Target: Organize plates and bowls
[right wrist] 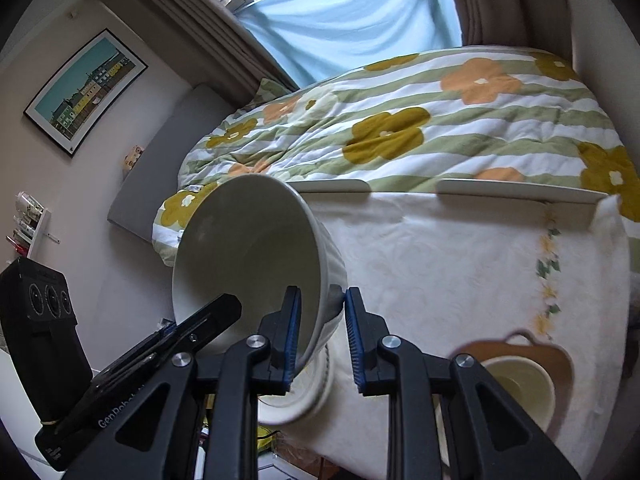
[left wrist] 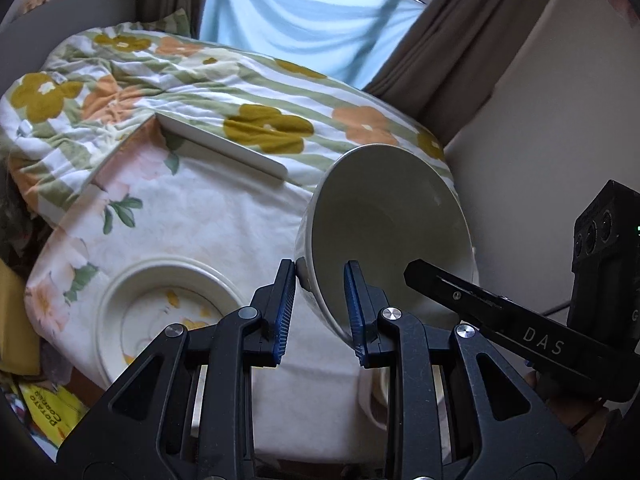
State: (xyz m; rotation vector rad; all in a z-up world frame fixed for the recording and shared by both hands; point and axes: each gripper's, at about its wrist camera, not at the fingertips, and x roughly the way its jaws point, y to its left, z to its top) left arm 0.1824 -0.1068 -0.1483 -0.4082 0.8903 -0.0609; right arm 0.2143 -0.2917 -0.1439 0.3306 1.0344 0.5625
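Both grippers, left (left wrist: 320, 308) and right (right wrist: 320, 336), were black, with blue ribbed pads (left wrist: 285, 308) and silver screws (left wrist: 247, 313).

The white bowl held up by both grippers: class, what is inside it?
The bowl looks empty: bare white wall and bottom. One finger of each gripper reaches inside, hiding a small patch of wall.

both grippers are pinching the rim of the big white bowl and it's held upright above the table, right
Not quite: the big white bowl is tipped on its side, mouth toward the cameras, as both wrist views show. The left gripper and right gripper do pinch its rim above the table.
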